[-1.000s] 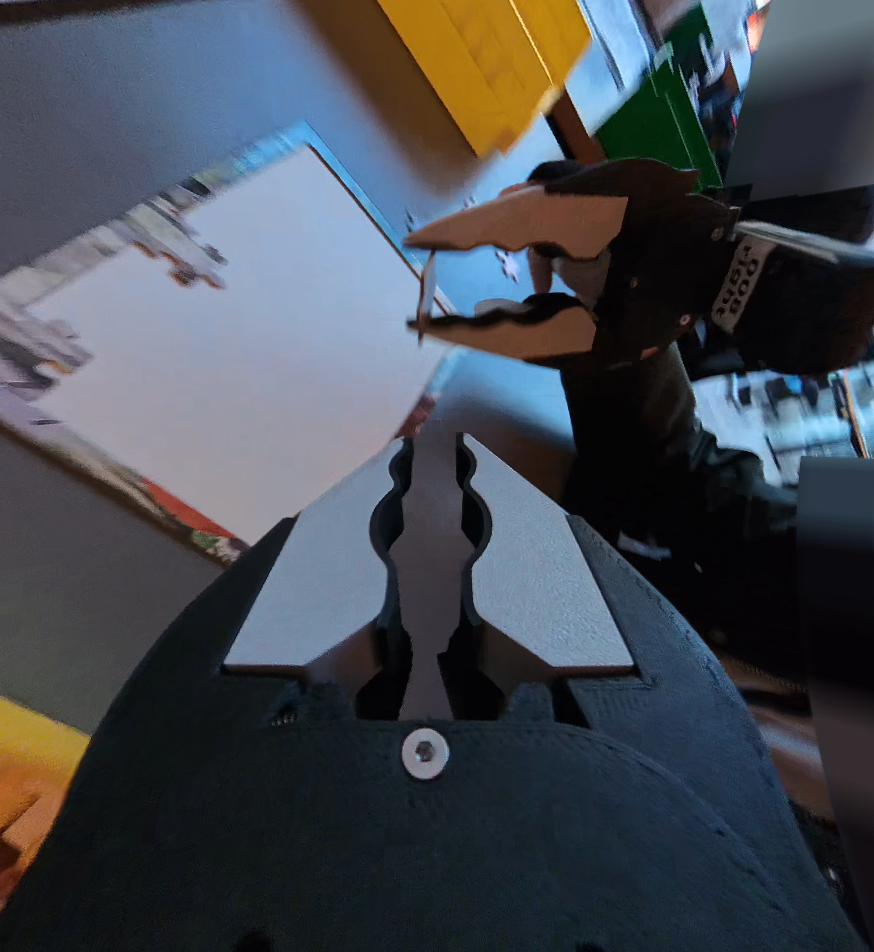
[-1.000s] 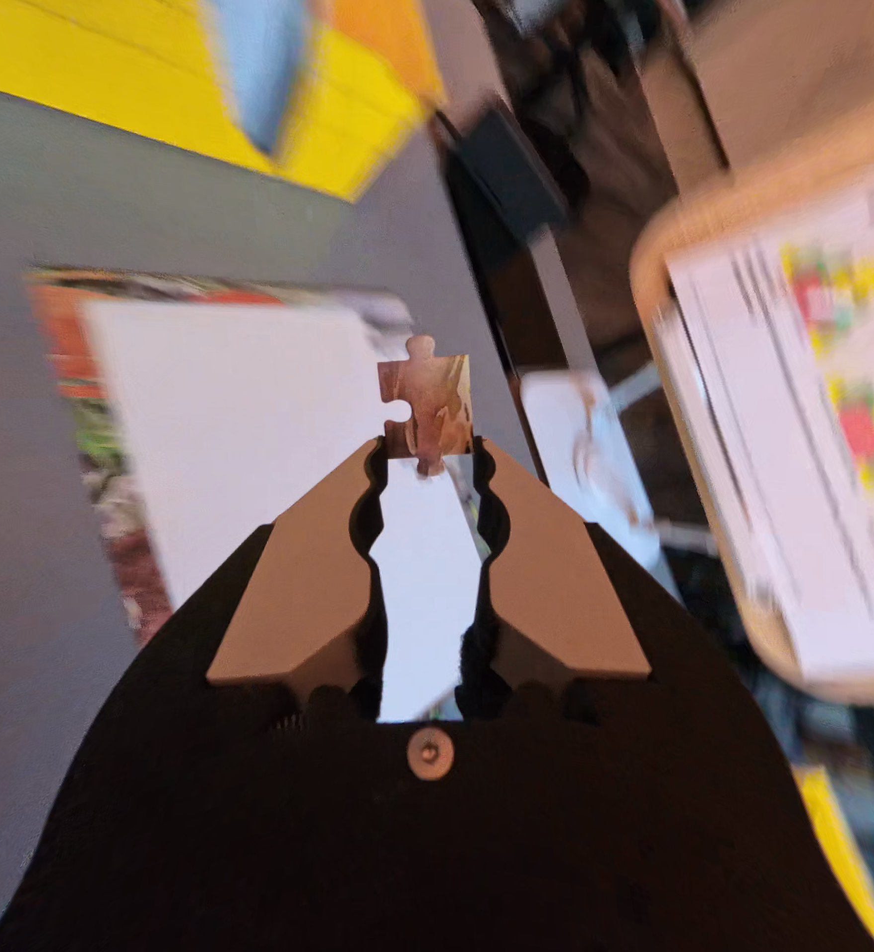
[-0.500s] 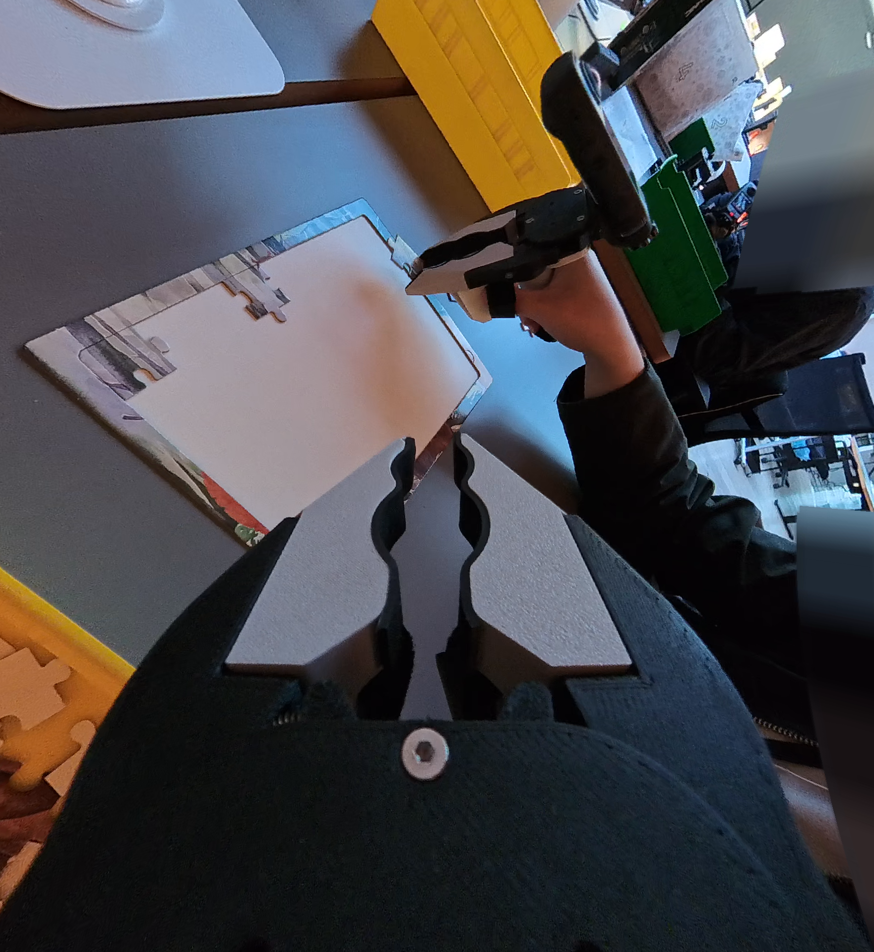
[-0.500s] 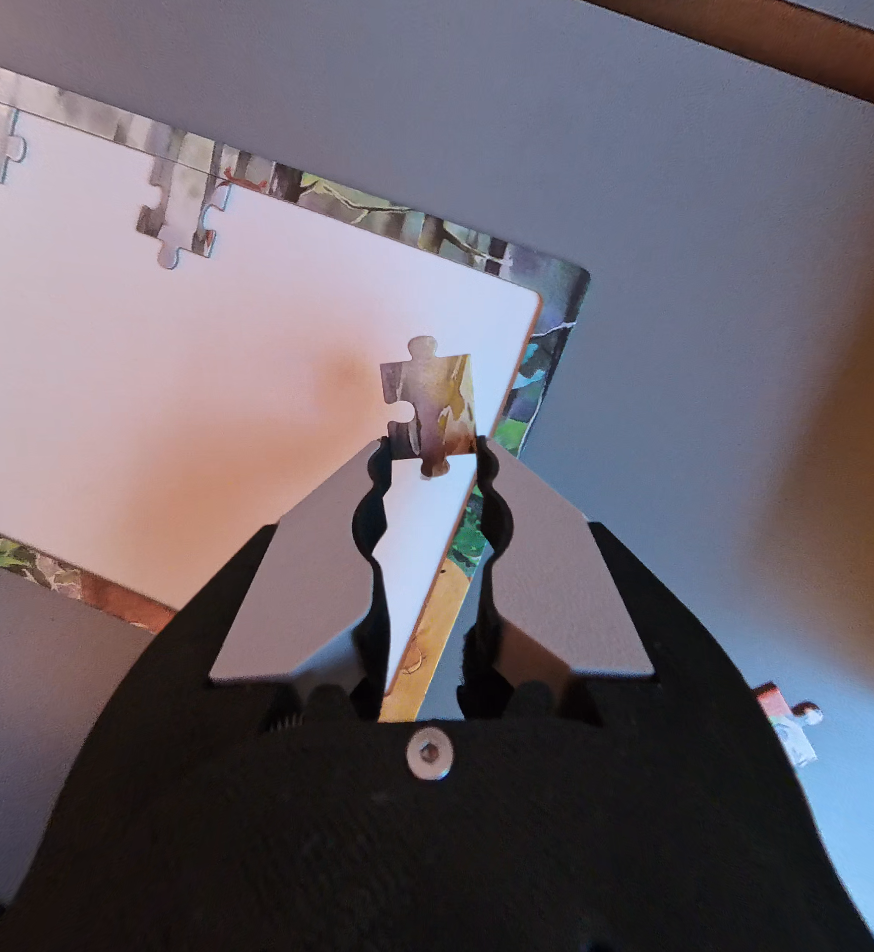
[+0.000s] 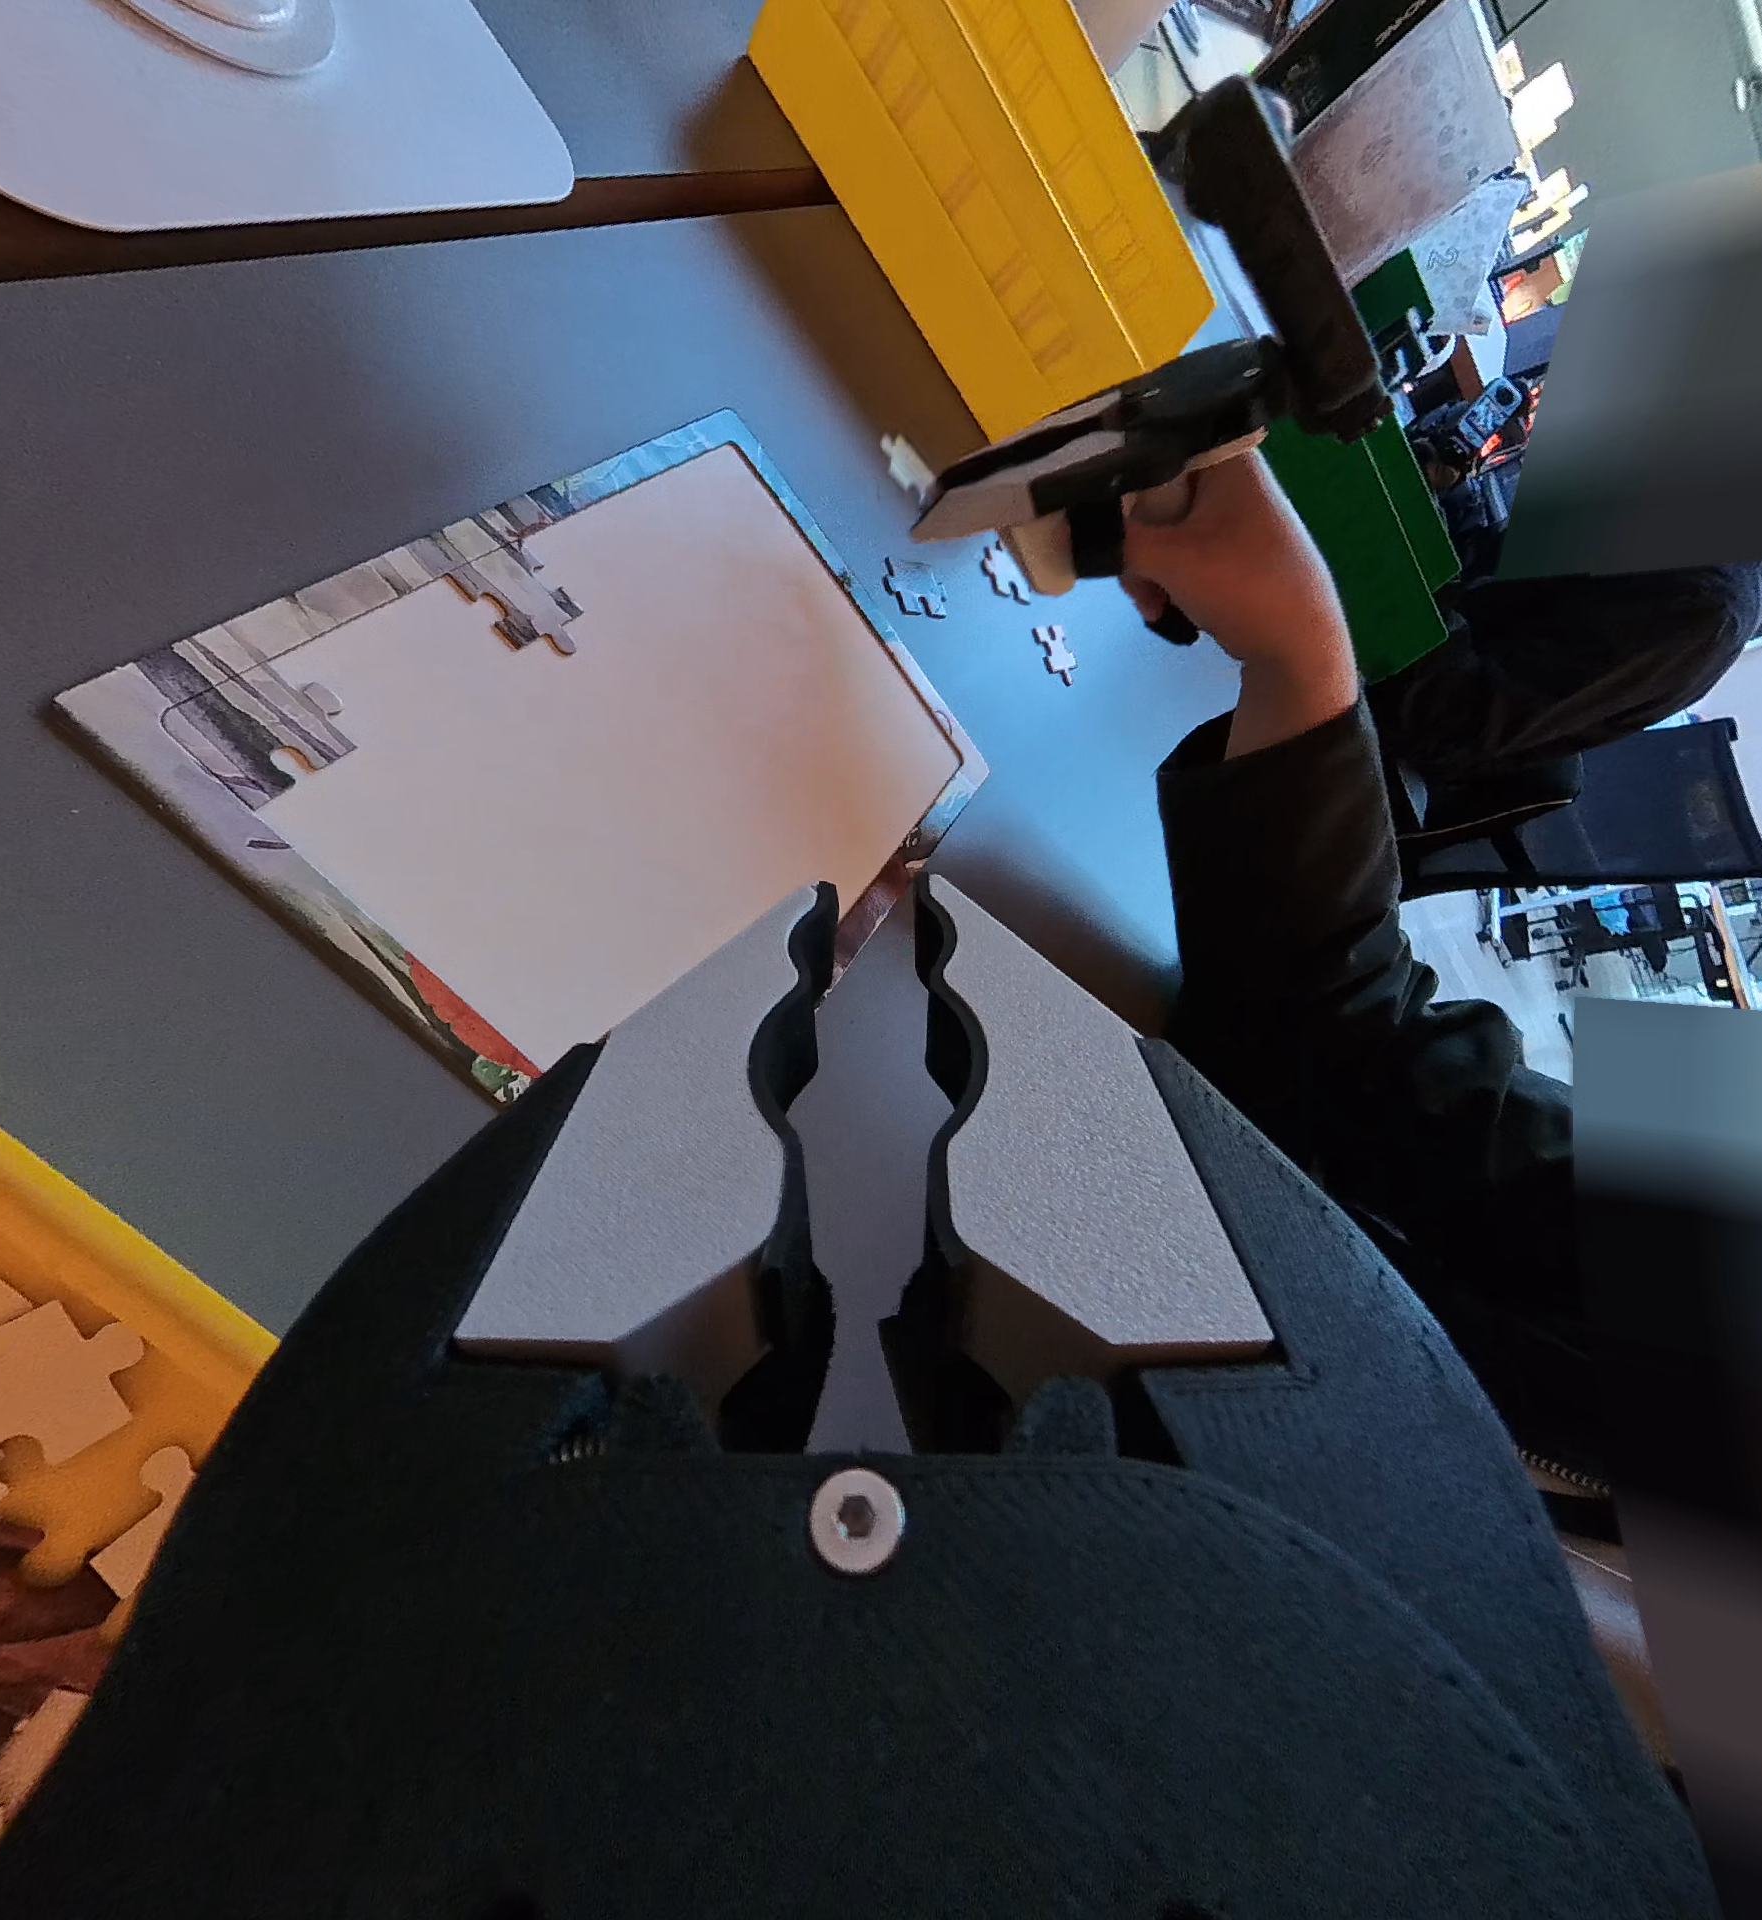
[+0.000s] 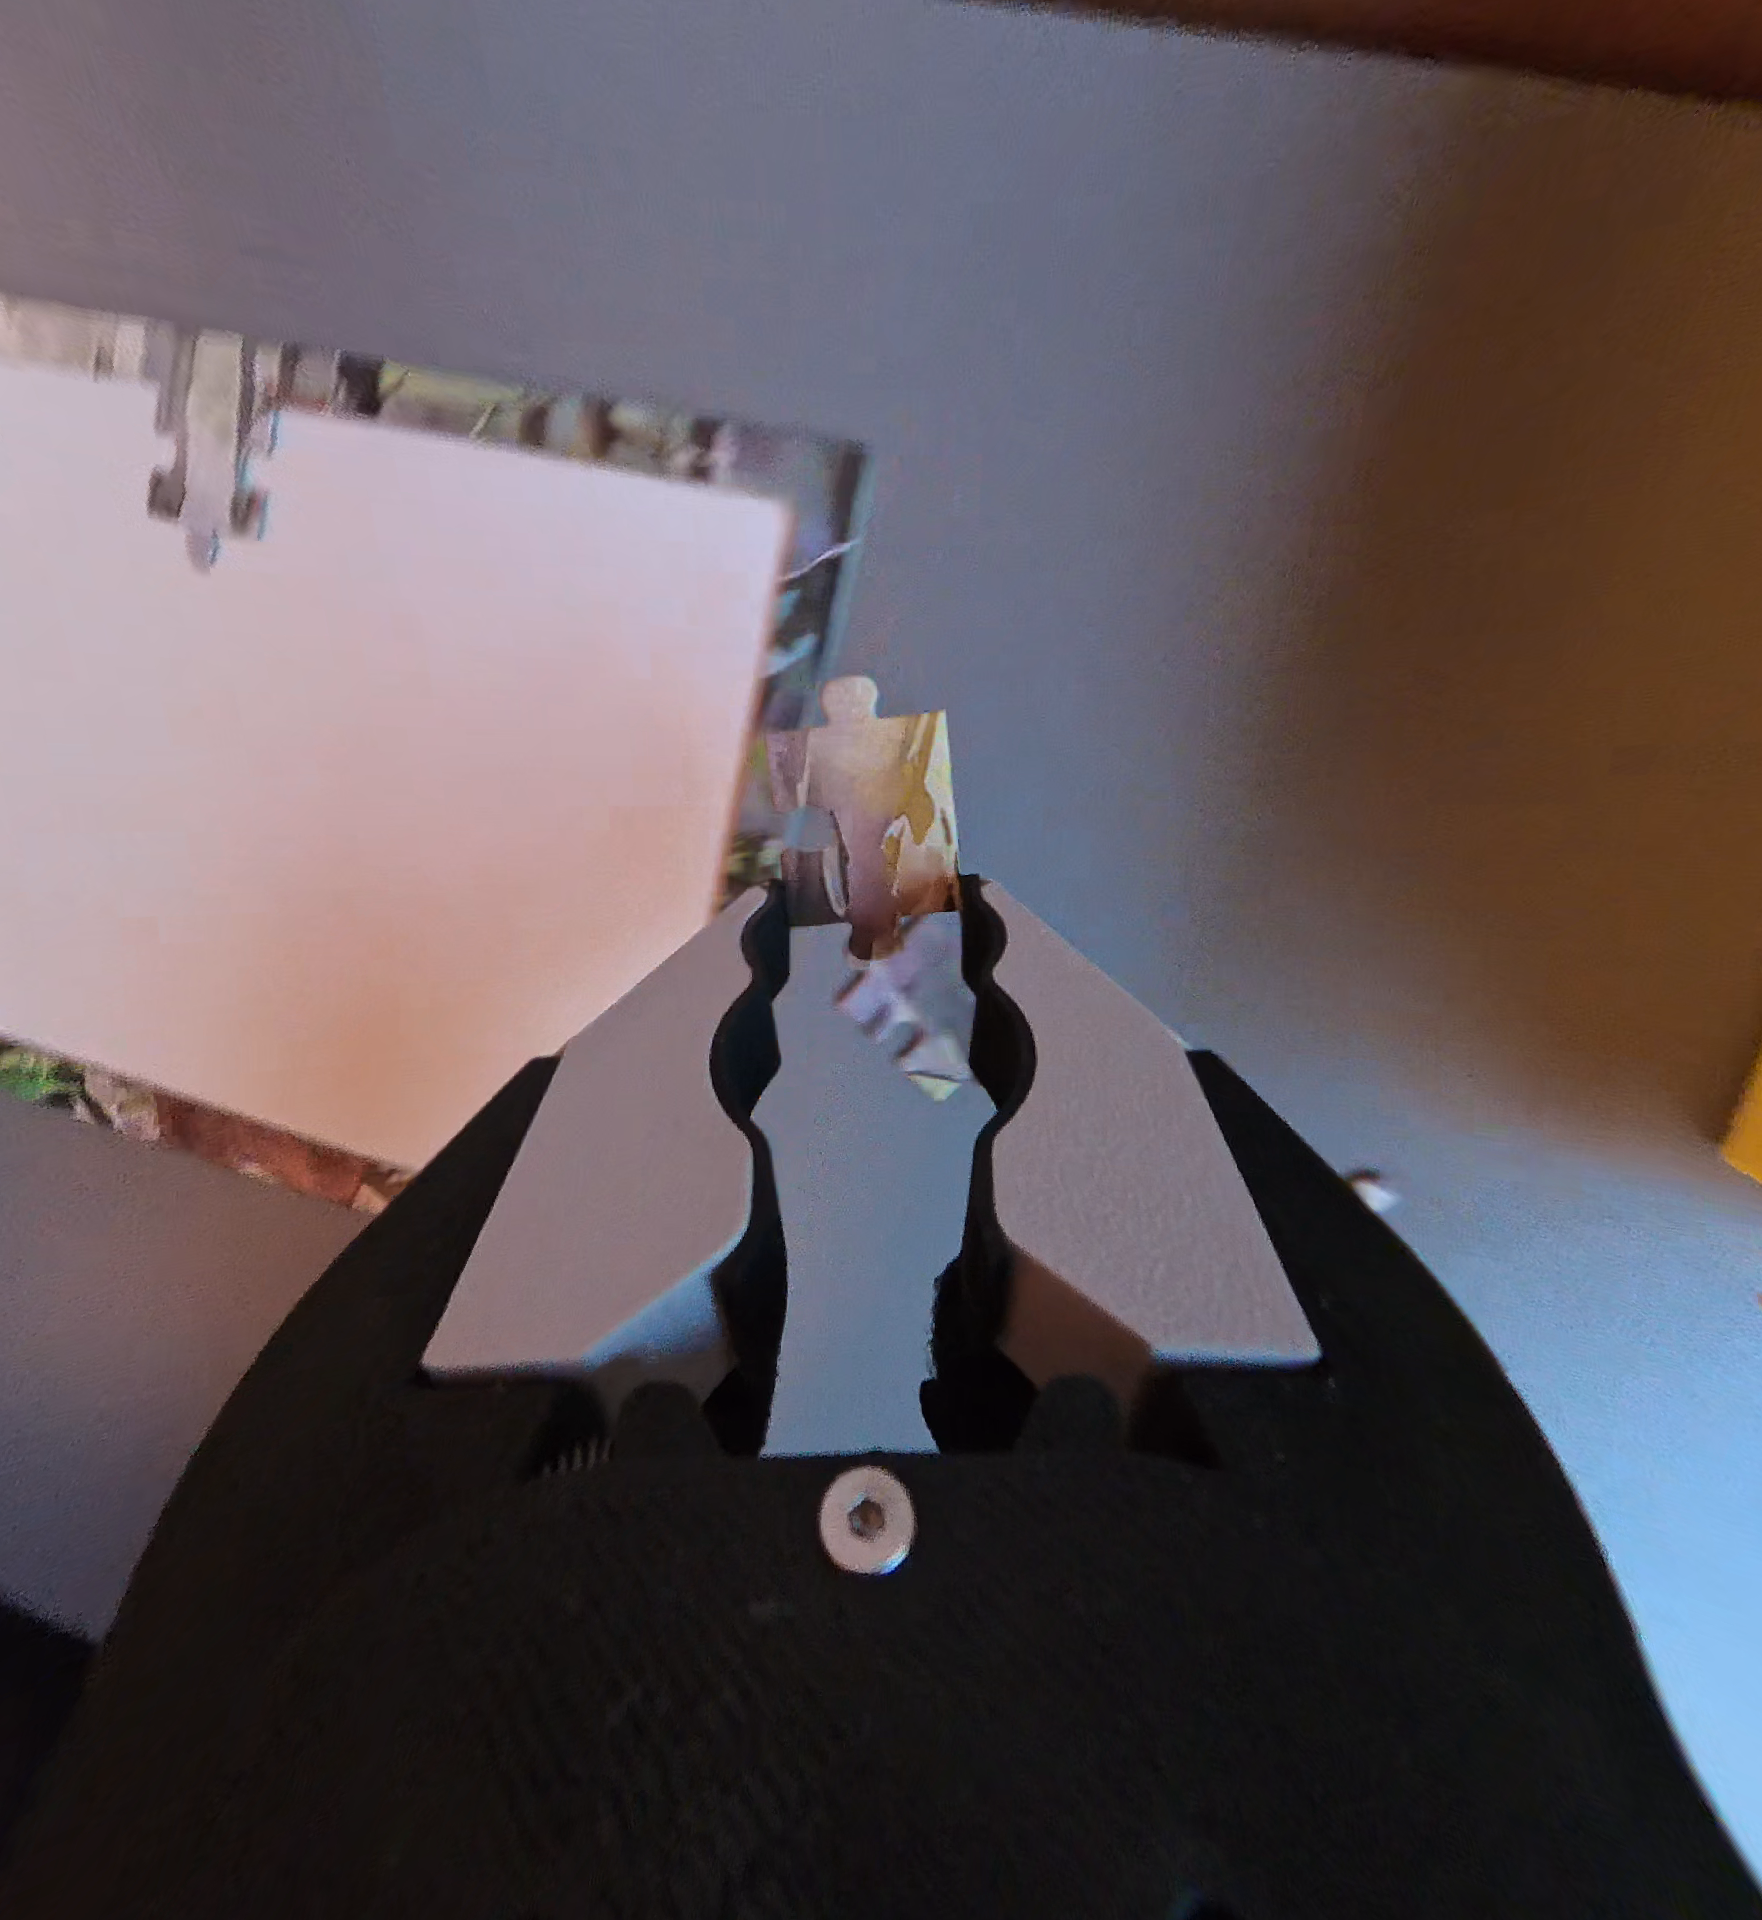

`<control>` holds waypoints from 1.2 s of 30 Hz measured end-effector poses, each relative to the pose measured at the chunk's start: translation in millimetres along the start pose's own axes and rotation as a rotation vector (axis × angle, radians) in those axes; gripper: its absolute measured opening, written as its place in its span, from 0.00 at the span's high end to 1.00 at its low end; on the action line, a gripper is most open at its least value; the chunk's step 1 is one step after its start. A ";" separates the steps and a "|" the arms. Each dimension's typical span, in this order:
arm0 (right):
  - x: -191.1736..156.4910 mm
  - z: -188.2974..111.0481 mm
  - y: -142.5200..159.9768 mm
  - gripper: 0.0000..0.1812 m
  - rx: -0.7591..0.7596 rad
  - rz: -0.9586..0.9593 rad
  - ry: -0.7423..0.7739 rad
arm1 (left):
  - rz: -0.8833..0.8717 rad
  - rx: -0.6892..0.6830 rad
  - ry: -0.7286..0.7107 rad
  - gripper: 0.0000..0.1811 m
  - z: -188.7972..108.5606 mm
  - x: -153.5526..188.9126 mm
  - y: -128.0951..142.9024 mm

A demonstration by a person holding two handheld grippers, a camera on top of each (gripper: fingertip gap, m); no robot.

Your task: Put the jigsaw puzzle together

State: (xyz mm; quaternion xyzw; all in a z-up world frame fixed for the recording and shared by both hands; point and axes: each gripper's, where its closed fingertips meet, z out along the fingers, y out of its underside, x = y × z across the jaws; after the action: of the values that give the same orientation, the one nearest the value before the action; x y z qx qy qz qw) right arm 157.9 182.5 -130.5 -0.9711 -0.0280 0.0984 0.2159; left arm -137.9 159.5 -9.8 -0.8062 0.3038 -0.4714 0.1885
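Early stage. The puzzle board (image 5: 565,769) lies flat on the grey counter (image 5: 233,416), and its white field is almost all bare: I count only a few pieces (image 5: 518,597) seated, all along the top edge and the top-left corner. Everything else is left to do.

My right hand-held gripper (image 6: 872,894) is pinching one piece (image 6: 872,805) by its lower edge, picture side facing the camera. It hangs above the counter just past the board's right edge, not over any slot. Frame is blurred, so I can't read the height.

My left hand-held gripper (image 5: 872,894) is empty, fingers slightly apart, hovering near the board's lower corner.

Stock still loose: three small pieces (image 5: 913,587) on the counter just beside the board's right edge, plus a heap (image 5: 15,1434) in the yellow tray (image 5: 108,1268) at lower left. A yellow box (image 5: 991,208) sits beyond the board.

My read: the held piece isn't placed yet; it needs to come over the board and be matched to a spot, probably an edge.
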 end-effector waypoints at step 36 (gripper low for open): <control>17.0 -63.0 -50.7 0.85 0.357 -0.356 0.116 | 0.209 0.525 -0.412 0.94 -182.2 -16.6 -46.2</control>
State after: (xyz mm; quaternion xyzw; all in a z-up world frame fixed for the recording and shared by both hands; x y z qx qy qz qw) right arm 186.8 204.0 -56.2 -0.9014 -0.1684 0.0063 0.3988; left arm -289.0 201.8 95.1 -0.7729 0.2087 -0.3390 0.4941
